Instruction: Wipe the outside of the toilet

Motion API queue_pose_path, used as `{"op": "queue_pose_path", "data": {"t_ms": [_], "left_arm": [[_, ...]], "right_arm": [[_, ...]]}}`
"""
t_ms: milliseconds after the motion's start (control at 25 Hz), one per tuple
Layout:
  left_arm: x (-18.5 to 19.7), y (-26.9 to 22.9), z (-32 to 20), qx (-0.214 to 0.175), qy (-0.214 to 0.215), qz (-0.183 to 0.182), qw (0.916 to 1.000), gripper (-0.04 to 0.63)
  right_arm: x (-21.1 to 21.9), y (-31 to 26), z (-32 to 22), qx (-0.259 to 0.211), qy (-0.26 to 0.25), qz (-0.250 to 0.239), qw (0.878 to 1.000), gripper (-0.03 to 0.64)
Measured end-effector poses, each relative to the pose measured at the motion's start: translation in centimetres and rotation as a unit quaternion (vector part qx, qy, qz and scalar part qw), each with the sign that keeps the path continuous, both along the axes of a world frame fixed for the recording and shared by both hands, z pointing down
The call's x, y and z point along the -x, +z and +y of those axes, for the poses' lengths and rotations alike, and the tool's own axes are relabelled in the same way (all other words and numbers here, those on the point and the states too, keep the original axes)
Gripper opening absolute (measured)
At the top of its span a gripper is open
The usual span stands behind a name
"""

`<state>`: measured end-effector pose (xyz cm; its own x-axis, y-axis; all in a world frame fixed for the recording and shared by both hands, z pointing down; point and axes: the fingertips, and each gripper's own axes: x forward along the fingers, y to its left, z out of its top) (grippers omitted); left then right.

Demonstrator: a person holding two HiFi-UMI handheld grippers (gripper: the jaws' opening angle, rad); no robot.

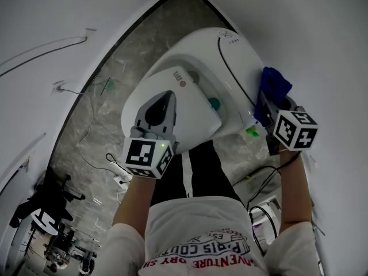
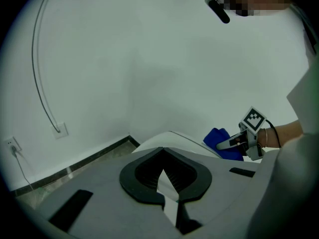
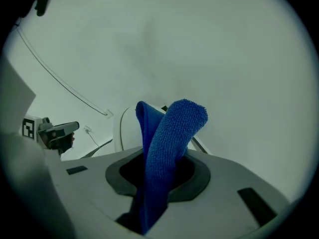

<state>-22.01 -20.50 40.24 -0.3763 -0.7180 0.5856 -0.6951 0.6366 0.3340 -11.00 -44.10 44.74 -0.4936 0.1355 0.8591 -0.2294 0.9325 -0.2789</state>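
Pinching a blue cloth (image 1: 276,84) tight between its jaws, the right gripper (image 1: 265,109) holds it at the right side of the white toilet (image 1: 195,68). The left gripper (image 1: 168,99) hangs over the closed lid (image 1: 192,117), jaws together and empty.

Grey marble floor (image 1: 109,105), black chair (image 1: 49,199), white wall (image 2: 149,59), socket (image 2: 11,144).

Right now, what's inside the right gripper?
A blue cloth, clamped between the jaws of the right gripper, with its folded end sticking up past them. The cloth hides the gap itself and part of the white toilet behind.
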Motion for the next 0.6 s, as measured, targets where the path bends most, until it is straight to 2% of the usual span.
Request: {"op": "queue_pose_path", "data": {"t_ms": [120, 320, 600], "left_arm": [[-0.3, 1.7, -1.3, -0.009, 0.007, 0.011, 0.9999, 0.006], [-1.3, 4.2, -2.8, -0.020, 0.027, 0.019, 0.9993, 0.006], [-0.3, 5.2, -1.3, -0.016, 0.015, 0.030, 0.9993, 0.006]], "right_arm": [[0.6, 0.1, -0.3, -0.004, -0.017, -0.014, 1.000, 0.088], [2.3, 1.1, -0.2, -0.038, -0.076, -0.019, 0.996, 0.087], [7.1, 1.5, 0.0, -0.072, -0.116, -0.024, 0.990, 0.086]]}}
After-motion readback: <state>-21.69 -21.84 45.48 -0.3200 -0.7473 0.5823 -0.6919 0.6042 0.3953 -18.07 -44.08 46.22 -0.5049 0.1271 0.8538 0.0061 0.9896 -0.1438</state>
